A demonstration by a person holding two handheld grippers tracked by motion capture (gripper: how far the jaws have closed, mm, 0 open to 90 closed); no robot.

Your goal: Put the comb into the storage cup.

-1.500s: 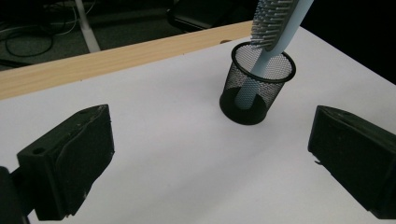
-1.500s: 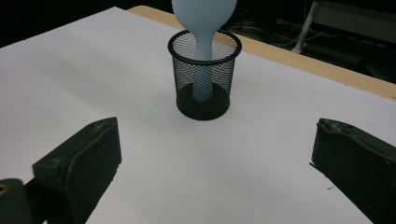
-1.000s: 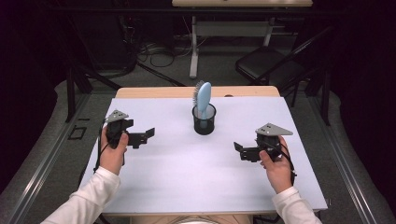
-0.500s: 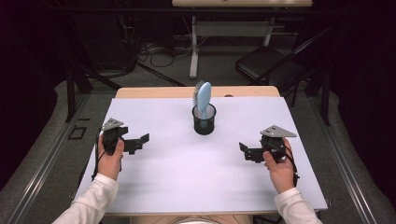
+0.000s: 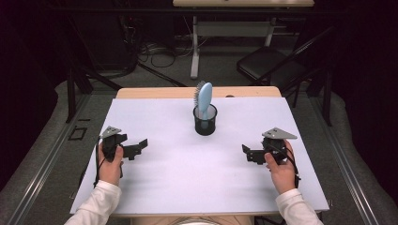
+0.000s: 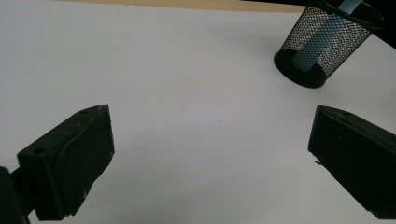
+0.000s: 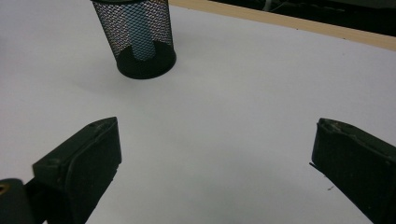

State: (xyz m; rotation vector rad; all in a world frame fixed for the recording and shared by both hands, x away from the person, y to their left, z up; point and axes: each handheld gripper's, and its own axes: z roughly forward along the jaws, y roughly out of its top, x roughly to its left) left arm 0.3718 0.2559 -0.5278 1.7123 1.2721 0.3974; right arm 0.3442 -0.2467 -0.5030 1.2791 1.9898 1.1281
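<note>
Left gripper [image 5: 141, 145] — jaws spread wide and empty, as the left gripper view confirms with bare white surface between the two black jaws. Right gripper [image 5: 245, 151] — likewise spread wide, nothing between the jaws in the right gripper view.

Key relation: the light blue plastic hairbrush [image 5: 204, 97] stands in the black wire-mesh cylindrical cup [image 5: 205, 123] at centre frame in the high view, above and between the two grippers. From the left gripper it lies up and to the right; from the right gripper, up and to the left. Both grippers sit well apart from the cup, neither clearly nearer, and each points its jaws inward toward the frame's middle. The brush's long axis runs near upright, handle down inside the mesh, bristled head clear above the rim and tilted slightly toward the top left.

In the left gripper view the cup [image 6: 322, 46] sits at upper right, the blue handle [image 6: 317, 44] visible through the mesh; in the right gripper view the cup [image 7: 140, 39] sits at upper left.

Pose: both hands rest low at the white table cover [image 5: 187, 187] in the lower half of the frame, forearms entering from the bottom edge. Judgement: either gripper would need to rise and travel inward to take the exposed head from above
</note>
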